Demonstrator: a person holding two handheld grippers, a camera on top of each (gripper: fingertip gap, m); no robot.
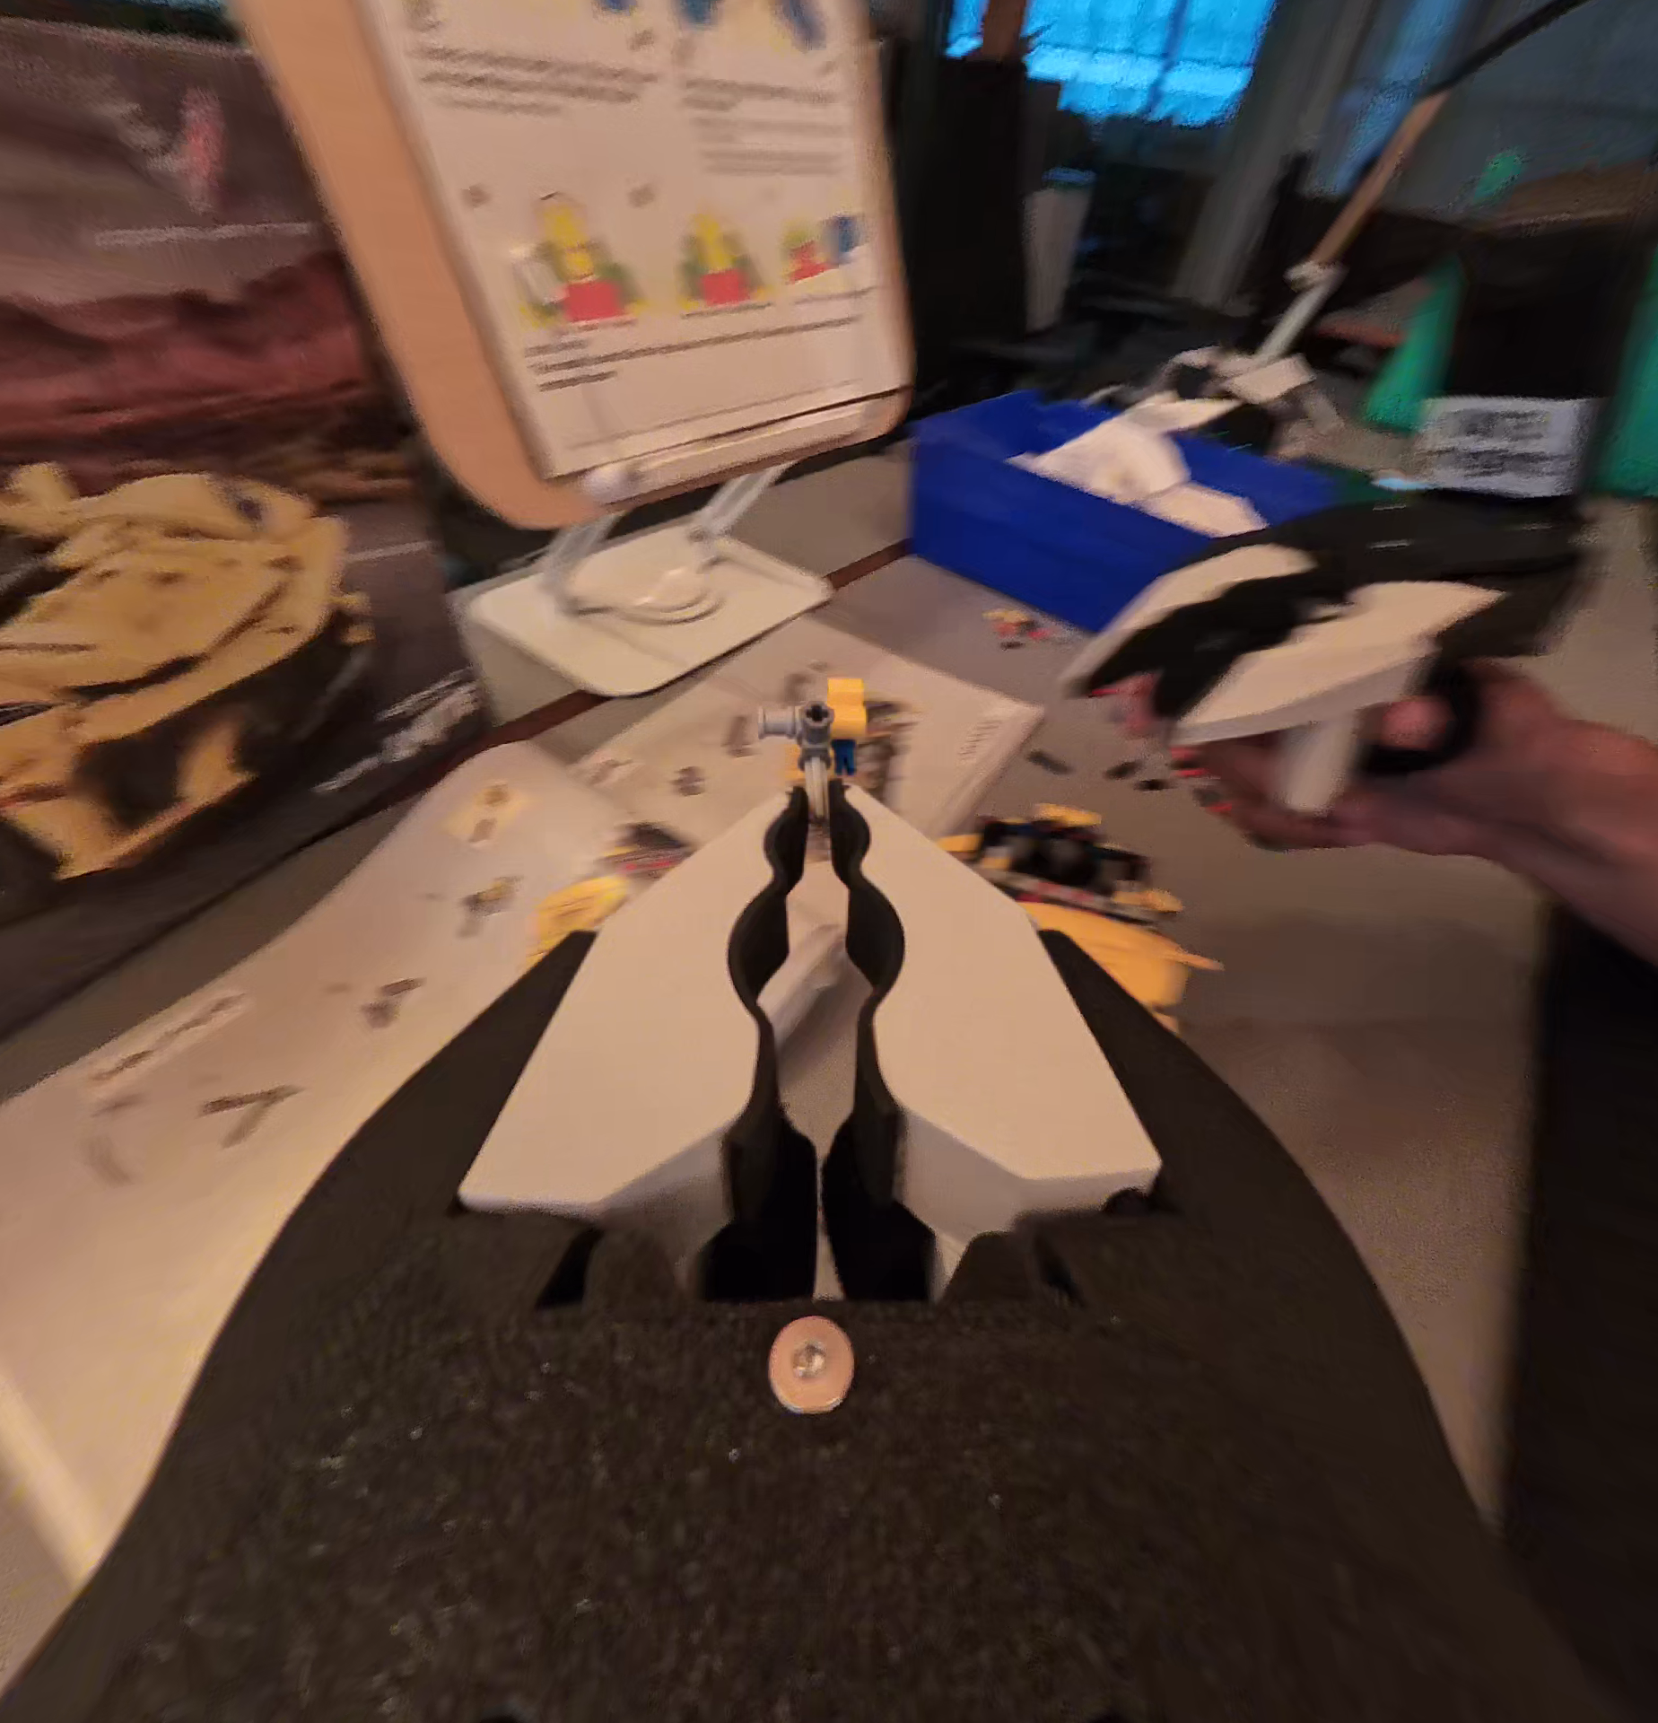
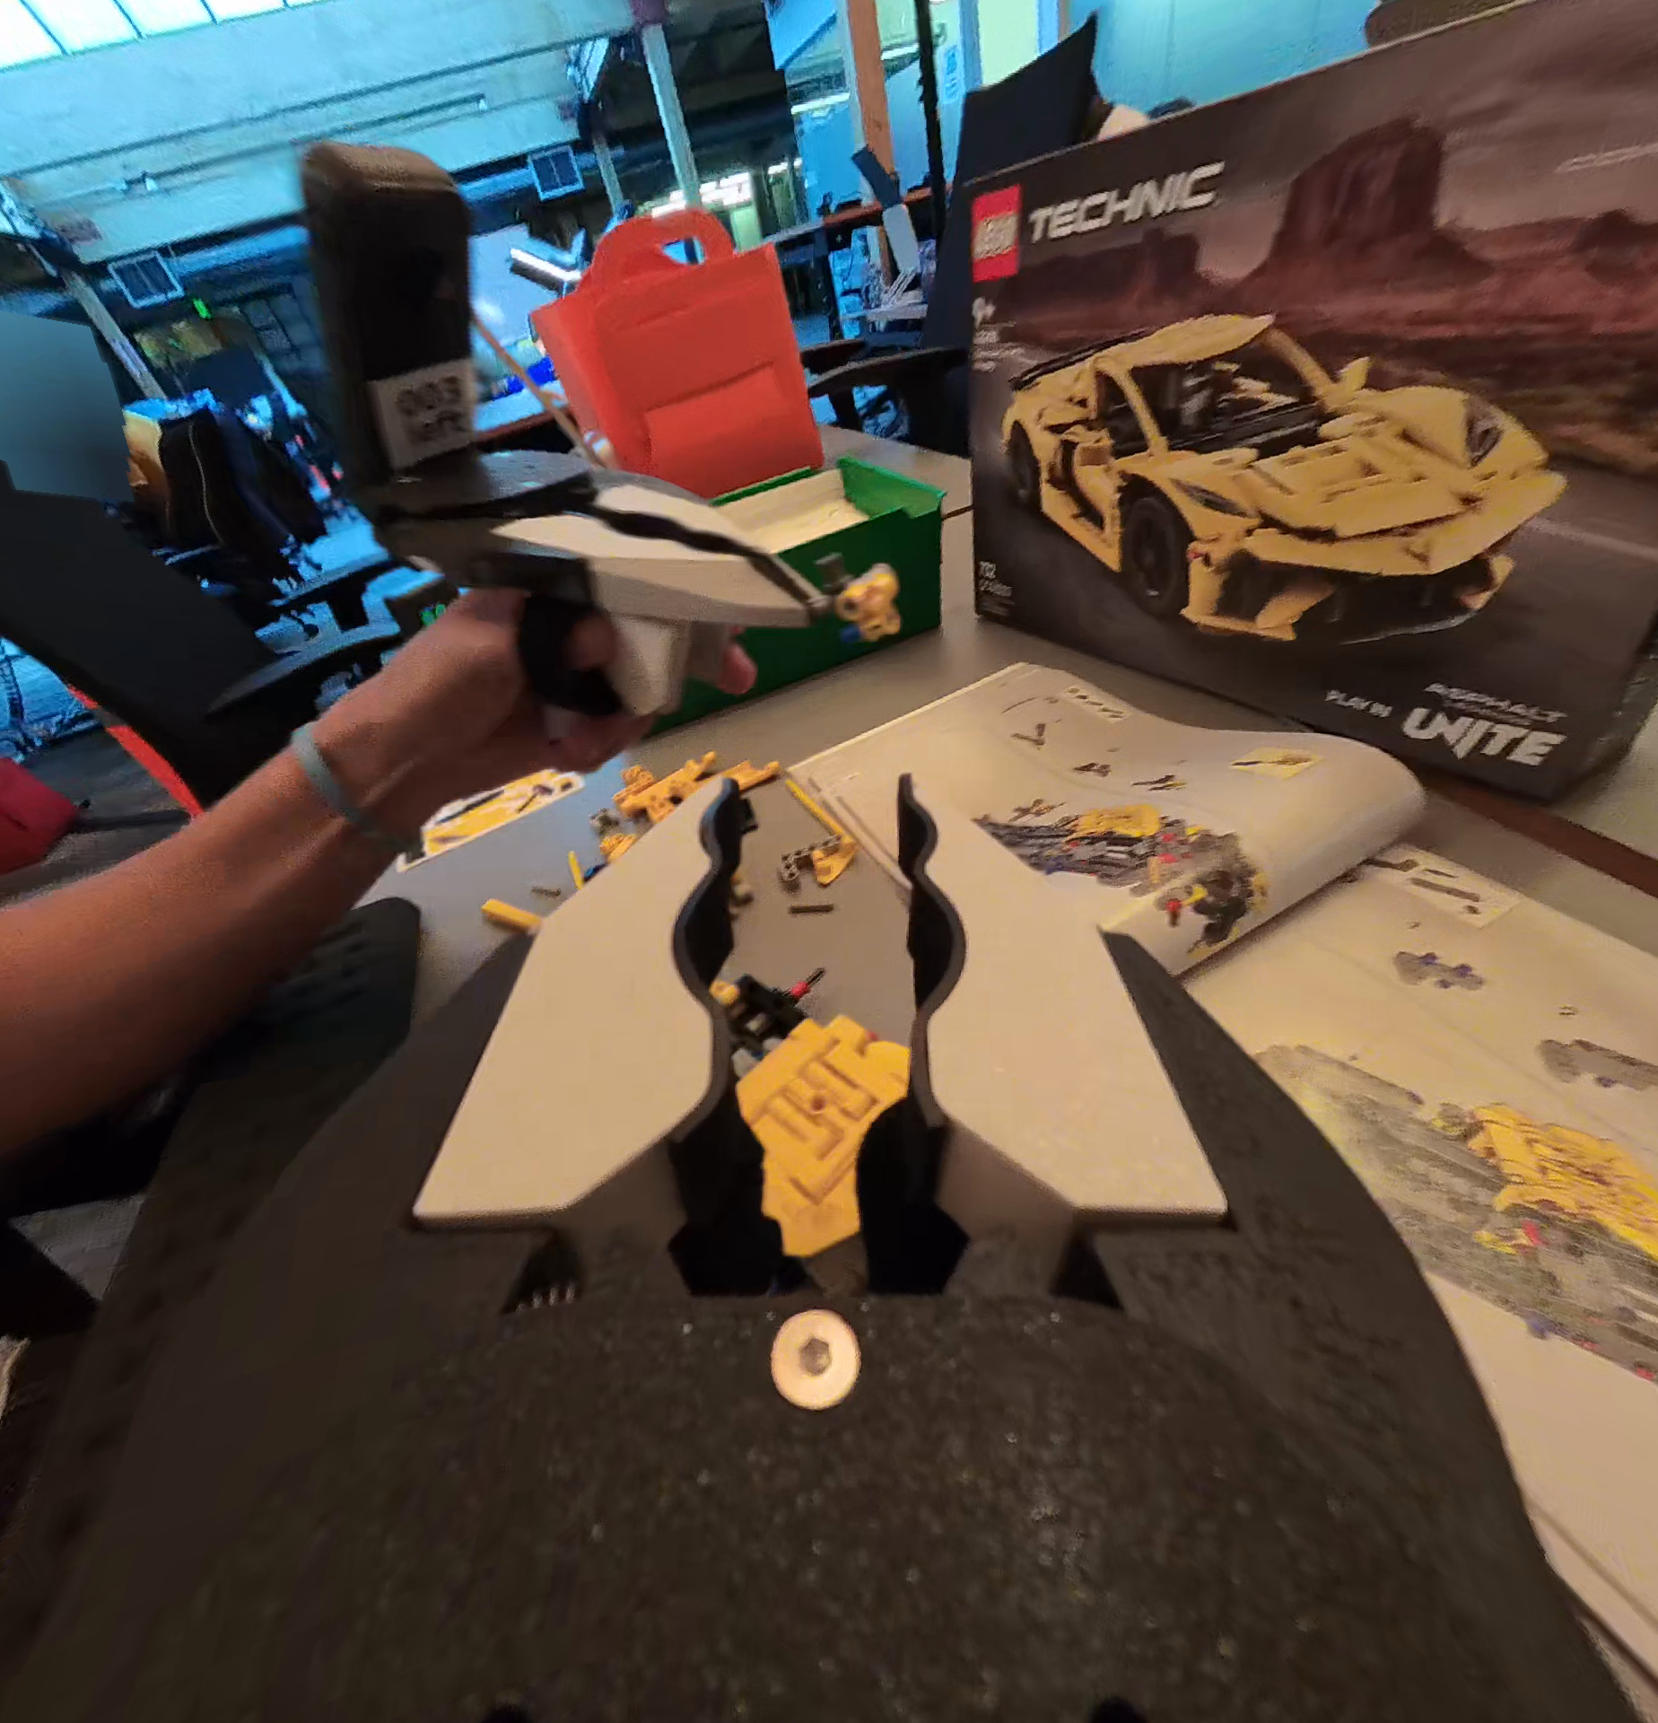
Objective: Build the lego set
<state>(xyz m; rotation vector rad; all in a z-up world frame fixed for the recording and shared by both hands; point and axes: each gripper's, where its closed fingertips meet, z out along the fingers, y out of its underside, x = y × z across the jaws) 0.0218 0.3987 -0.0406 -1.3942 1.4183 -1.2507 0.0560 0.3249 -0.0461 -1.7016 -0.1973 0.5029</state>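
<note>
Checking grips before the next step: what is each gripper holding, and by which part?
Left gripper pinches a small grey-and-yellow Lego subassembly by its thin pale bottom stem. Right gripper is open, holding nothing.

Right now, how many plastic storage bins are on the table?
2: a blue plastic bin behind the tablet stand, and a green plastic bin below the orange bag. Others may be hidden.

A grey table [image 2: 909,709] carries the set's large box [image 2: 1319,392], standing upright at its far side, with the open instruction booklet [image 2: 1124,792] lying flat in front of it. Loose yellow and black pieces [image 2: 685,788] lie scattered on the bare tabletop beside the booklet, near a partly built yellow assembly [image 2: 825,1109]. Farther back sit a green bin [image 2: 863,550], a blue bin [image 1: 1040,531] and a white stand [image 1: 648,606] holding a printed sheet.
</note>
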